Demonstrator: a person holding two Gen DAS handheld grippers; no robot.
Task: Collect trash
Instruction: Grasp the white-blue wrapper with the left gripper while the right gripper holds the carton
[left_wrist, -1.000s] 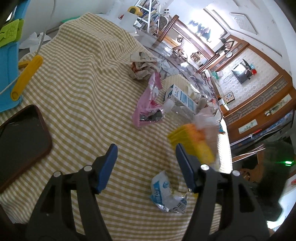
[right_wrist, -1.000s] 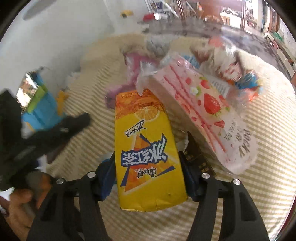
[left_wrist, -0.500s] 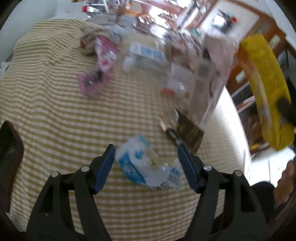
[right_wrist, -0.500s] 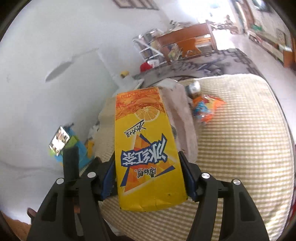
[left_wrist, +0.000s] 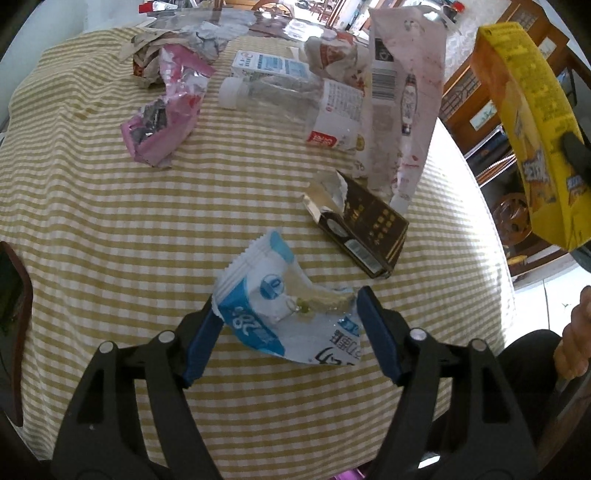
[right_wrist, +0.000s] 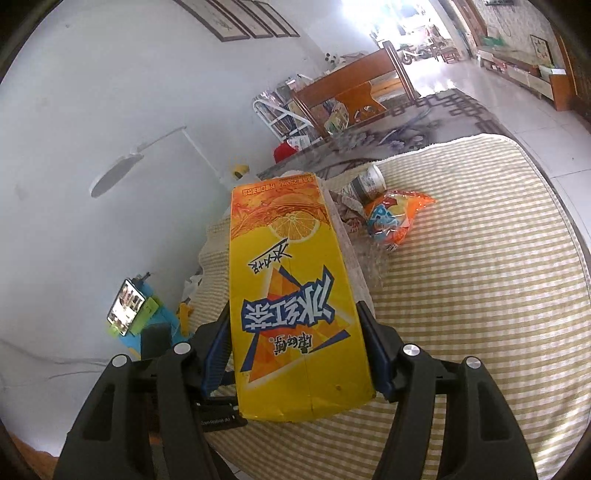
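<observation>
Left hand-held gripper (left_wrist: 288, 325) has dropped to straddle the blue-white wrapper (left_wrist: 286, 317) on the checked worktop (left_wrist: 92, 221), jaws spread, ready to pinch. Right hand-held gripper (right_wrist: 297, 350) clamps the yellow iced-tea carton (right_wrist: 291, 295), lifted clear for disposal.

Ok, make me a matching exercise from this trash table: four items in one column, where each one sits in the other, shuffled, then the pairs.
Items:
1. yellow drink carton
2. blue-and-white wrapper
3. dark brown box
4. clear plastic bottle

Places:
A. lying on its side at the far part of the table
B. between the left gripper's open fingers
C. clamped in the right gripper
D. flat on the cloth, torn open at one end

Pairs: 1-C, 2-B, 3-D, 4-A
</observation>
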